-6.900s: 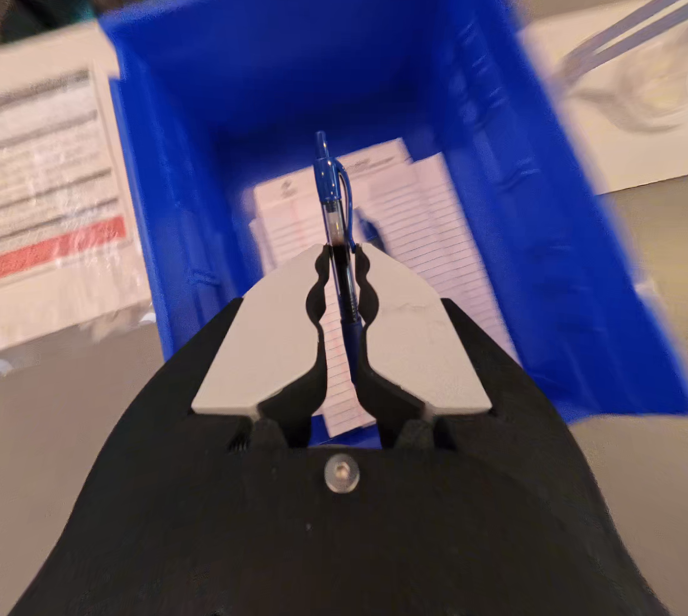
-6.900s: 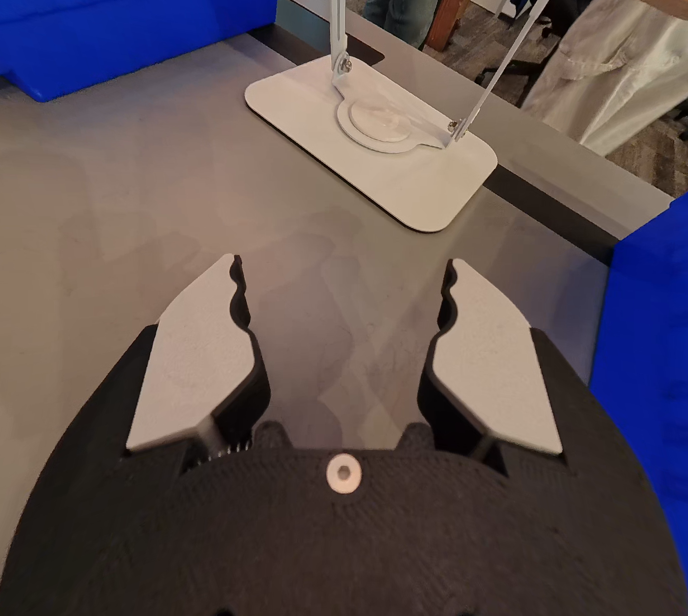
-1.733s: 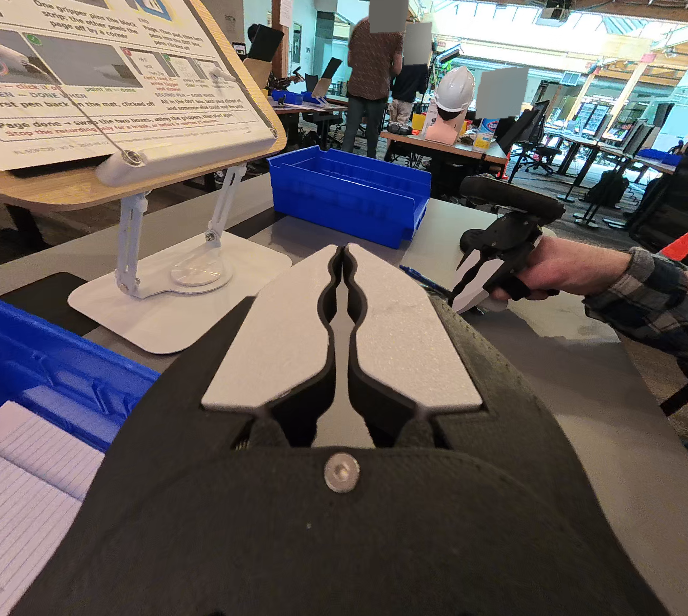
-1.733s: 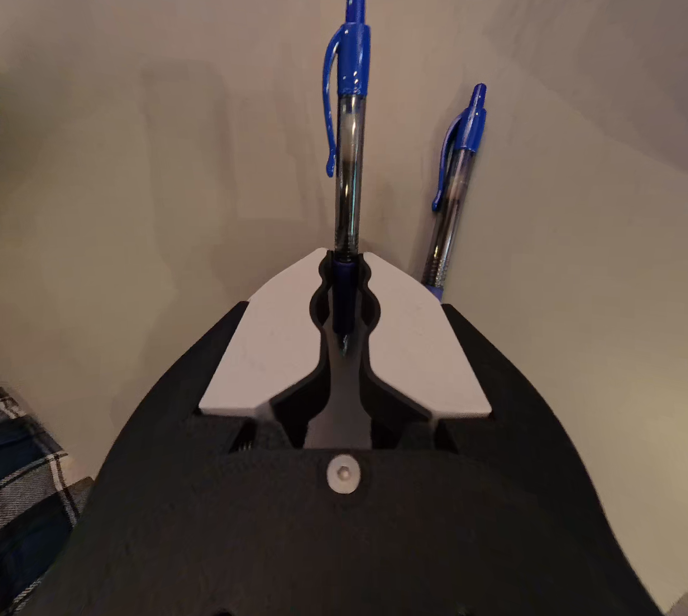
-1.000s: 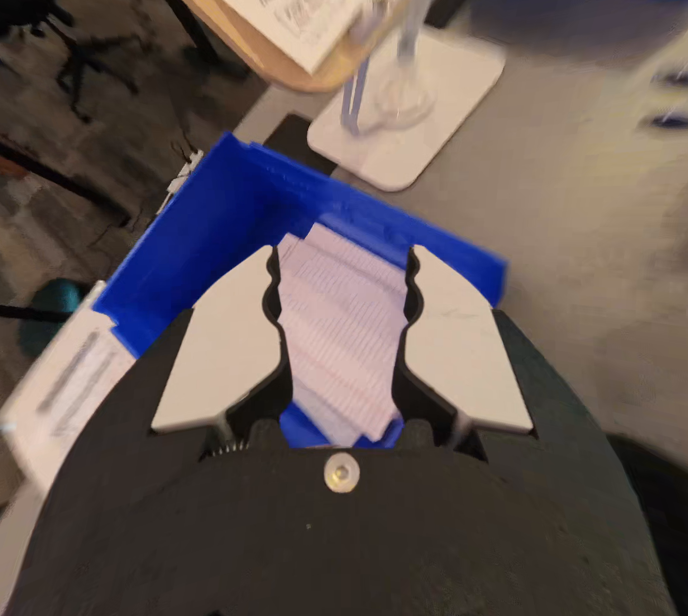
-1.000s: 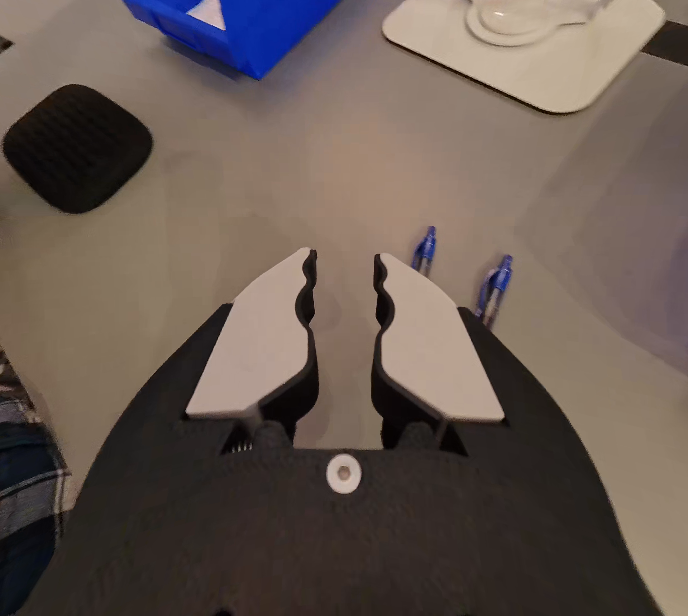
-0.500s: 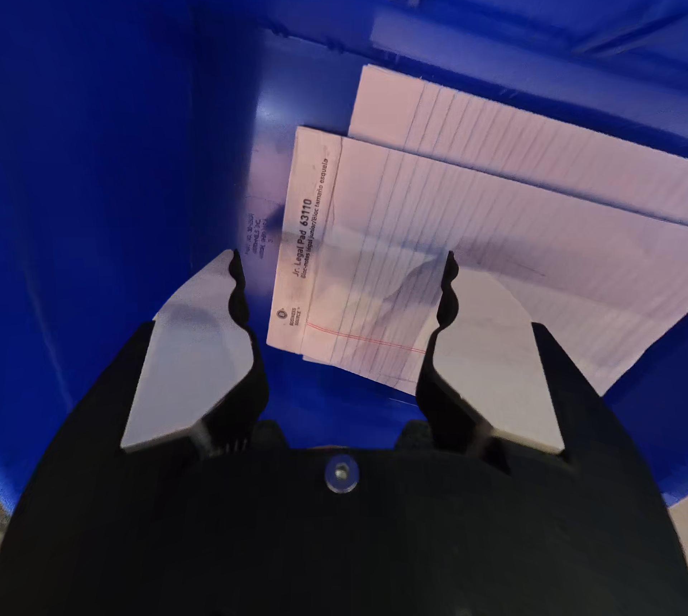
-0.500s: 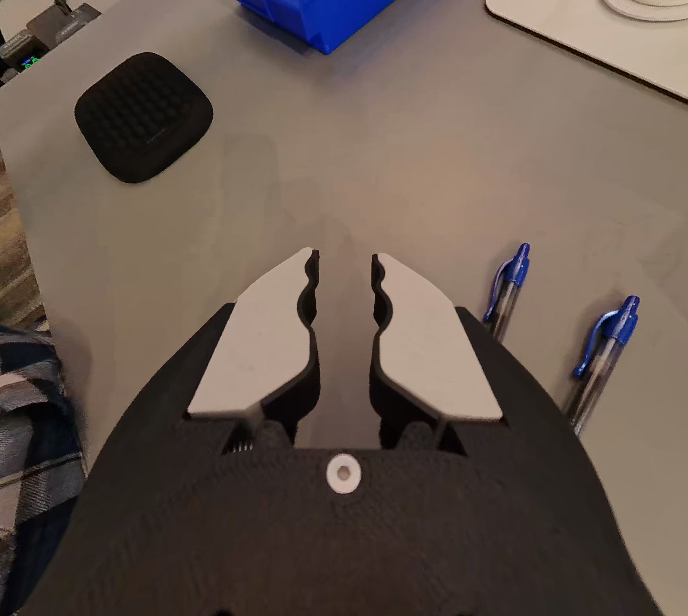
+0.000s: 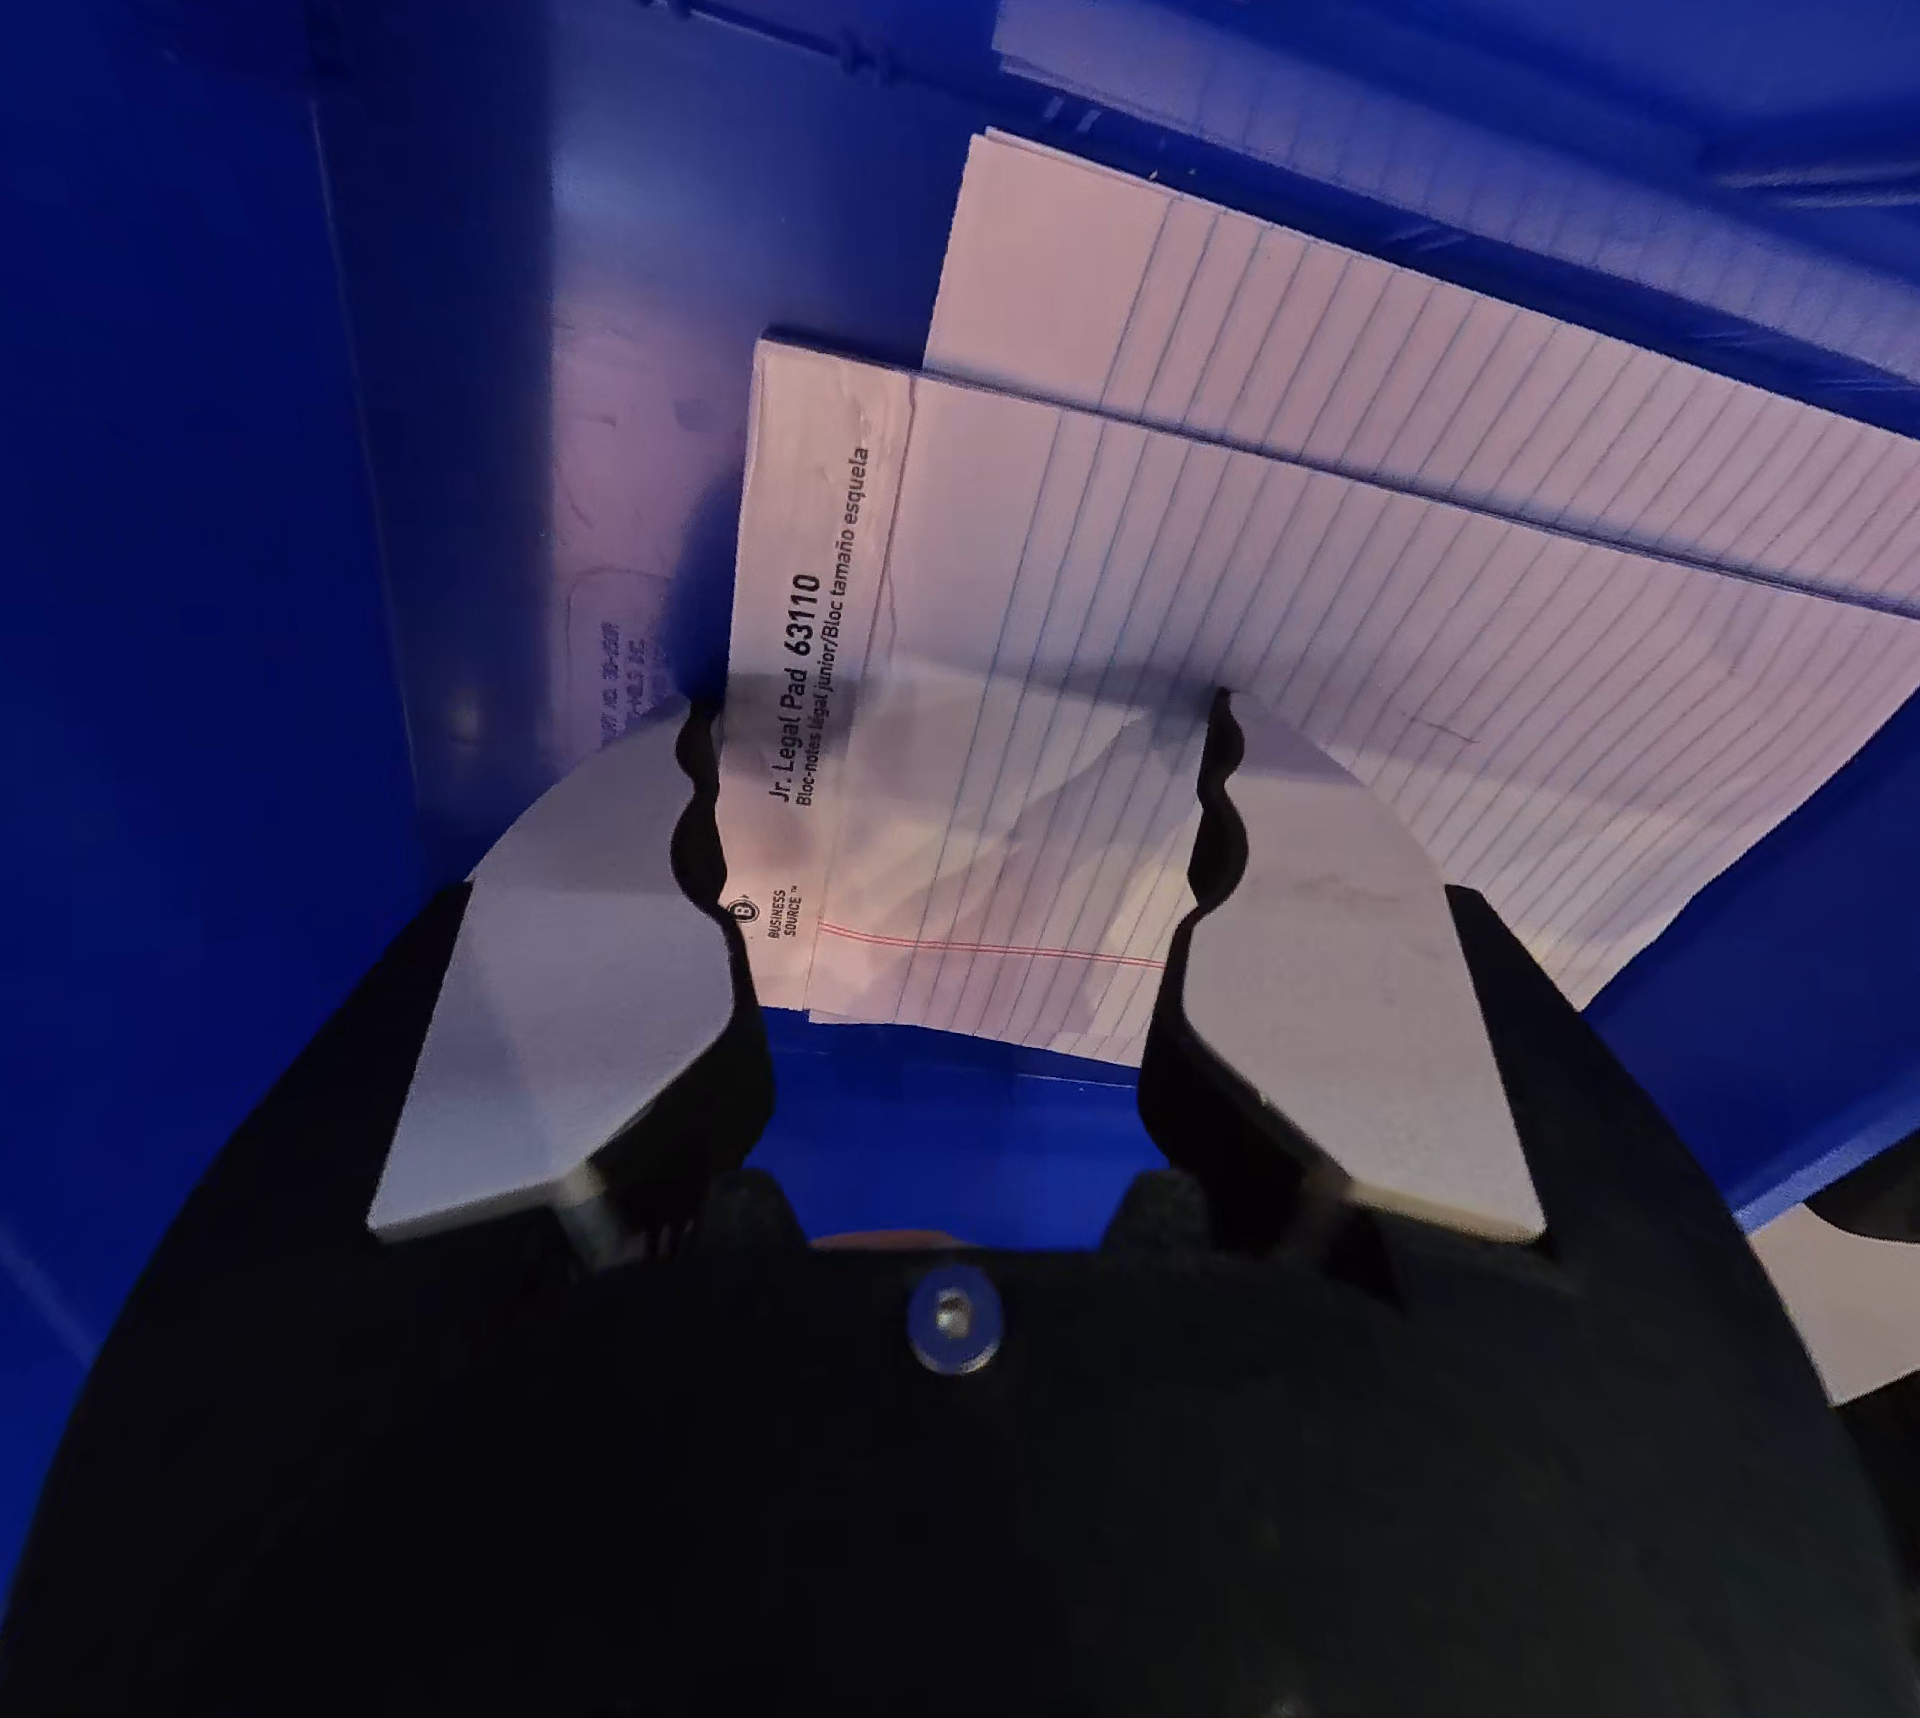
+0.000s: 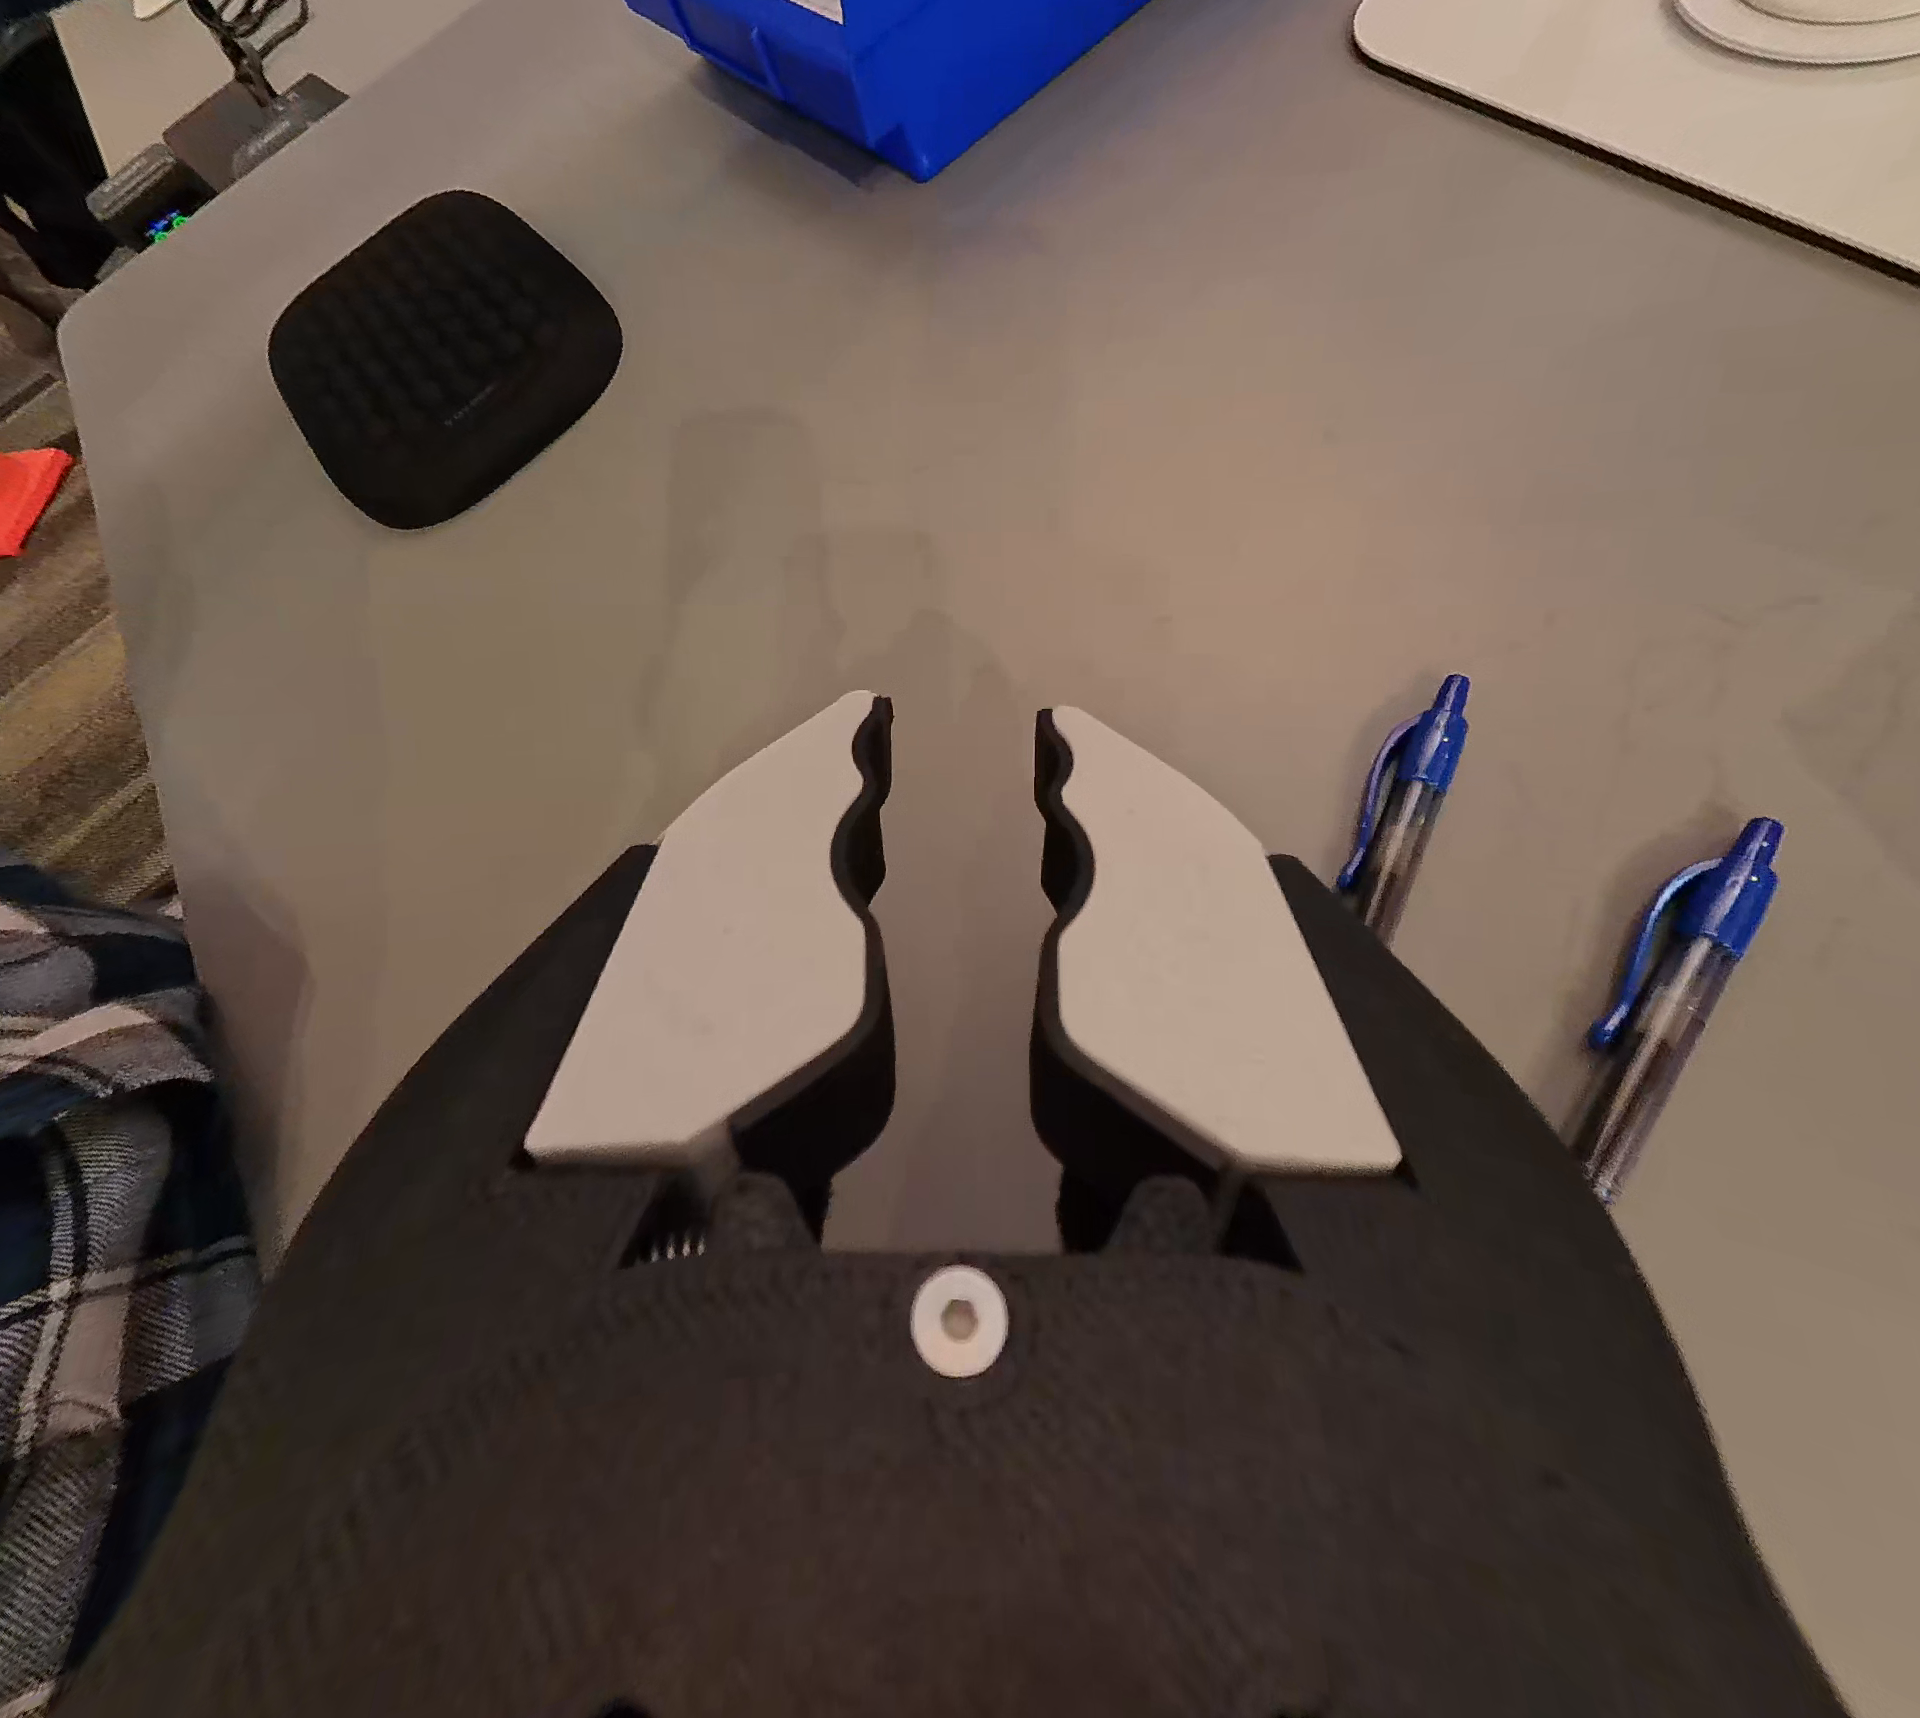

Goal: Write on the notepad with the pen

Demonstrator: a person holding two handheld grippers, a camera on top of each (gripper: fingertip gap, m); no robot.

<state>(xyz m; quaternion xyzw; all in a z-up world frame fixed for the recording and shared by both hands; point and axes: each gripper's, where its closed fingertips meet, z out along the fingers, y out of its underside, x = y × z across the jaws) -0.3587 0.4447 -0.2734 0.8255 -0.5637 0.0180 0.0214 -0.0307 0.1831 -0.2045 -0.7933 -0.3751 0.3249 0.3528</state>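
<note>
Your left gripper (image 9: 961, 712), jaws wide, is inside the blue bin (image 9: 312, 421) over the legal pad (image 9: 1299, 681); only your right gripper (image 10: 961, 718), jaws narrowly apart and empty, sees the two pens (image 10: 1403, 795).

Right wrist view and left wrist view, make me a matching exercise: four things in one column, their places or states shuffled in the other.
1. top notepad
2. pens
3. black pad
4. left claw

a. on the table, right of the right claw
b. open, inside the bin
c. lying in the bin on another notepad
d. on the table, near its left edge

Pairs: 1-c, 2-a, 3-d, 4-b
</note>
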